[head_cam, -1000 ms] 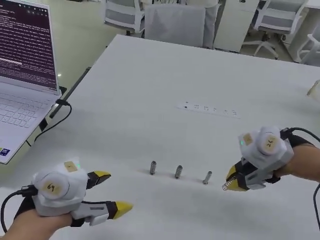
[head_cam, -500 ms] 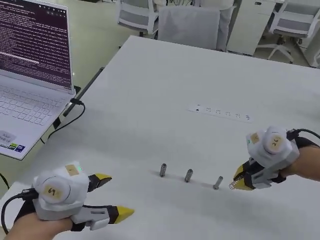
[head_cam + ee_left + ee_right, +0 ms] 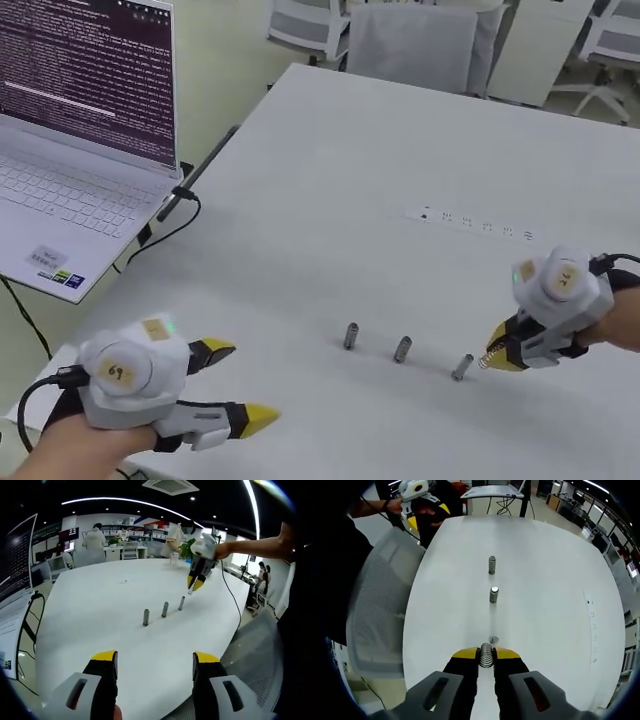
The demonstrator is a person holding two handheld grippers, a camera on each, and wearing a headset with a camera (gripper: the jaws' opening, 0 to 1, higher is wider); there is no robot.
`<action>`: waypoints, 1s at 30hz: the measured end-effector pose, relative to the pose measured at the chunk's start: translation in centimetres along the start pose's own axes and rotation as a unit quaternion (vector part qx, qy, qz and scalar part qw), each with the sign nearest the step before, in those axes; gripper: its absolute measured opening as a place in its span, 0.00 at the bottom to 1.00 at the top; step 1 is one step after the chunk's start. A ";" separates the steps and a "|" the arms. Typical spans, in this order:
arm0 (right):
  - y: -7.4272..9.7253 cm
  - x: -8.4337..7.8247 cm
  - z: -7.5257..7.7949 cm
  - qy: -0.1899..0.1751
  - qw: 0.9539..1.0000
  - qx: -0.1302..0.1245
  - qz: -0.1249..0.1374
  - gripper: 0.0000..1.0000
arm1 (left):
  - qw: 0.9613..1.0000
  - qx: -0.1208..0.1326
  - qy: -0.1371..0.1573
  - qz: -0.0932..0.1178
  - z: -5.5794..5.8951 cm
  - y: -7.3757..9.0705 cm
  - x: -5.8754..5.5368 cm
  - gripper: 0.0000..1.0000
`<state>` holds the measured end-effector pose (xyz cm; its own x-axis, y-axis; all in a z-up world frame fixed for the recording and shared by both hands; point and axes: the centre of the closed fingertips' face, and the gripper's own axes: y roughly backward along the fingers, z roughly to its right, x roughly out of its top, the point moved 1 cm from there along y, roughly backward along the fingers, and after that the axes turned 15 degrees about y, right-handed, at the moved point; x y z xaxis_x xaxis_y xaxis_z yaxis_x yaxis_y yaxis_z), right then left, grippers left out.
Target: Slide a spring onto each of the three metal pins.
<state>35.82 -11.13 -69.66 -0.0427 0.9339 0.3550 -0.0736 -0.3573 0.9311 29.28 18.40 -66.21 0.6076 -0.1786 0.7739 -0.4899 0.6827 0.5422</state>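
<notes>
The fingers [image 3: 506,653] of the right gripper [image 3: 486,655] were clenched on a spring [image 3: 486,659], held between the yellow tips and aimed at the bare third pin [image 3: 493,639]. That pin stood just beyond the spring on the white surface [image 3: 545,580]; whether spring and pin touched could not be told. Farther along the same row, the middle pin [image 3: 493,594] and the far pin [image 3: 492,565] each stood upright with a spring wound around it. The left gripper [image 3: 155,661] hung well apart from the row, near the surface's edge, its fingers [image 3: 104,656] released and spread wide. In the head view, a power strip [image 3: 470,222] lay beyond the pins, and an open laptop [image 3: 80,130] sat off to the left.
</notes>
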 end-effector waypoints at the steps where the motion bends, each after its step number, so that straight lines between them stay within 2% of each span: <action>1: -0.1 0.0 0.1 0.000 1.000 0.000 -0.002 0.08 | 1.000 0.001 0.002 0.001 -0.1 0.0 0.0 0.56; 17: -0.6 0.4 1.1 0.007 1.000 -0.001 -0.006 0.09 | 1.000 0.005 0.010 -0.001 -0.2 0.1 0.1 0.56; 30: -1.7 0.1 0.8 0.016 1.000 0.016 -0.015 0.09 | 1.000 0.007 0.014 -0.005 -0.5 0.1 -0.2 0.55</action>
<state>36.75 -10.42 -71.17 -0.0737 0.9430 0.3245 -0.0442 -0.3282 0.9436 29.42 18.88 -66.45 0.6301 -0.1657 0.7586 -0.4923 0.6703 0.5553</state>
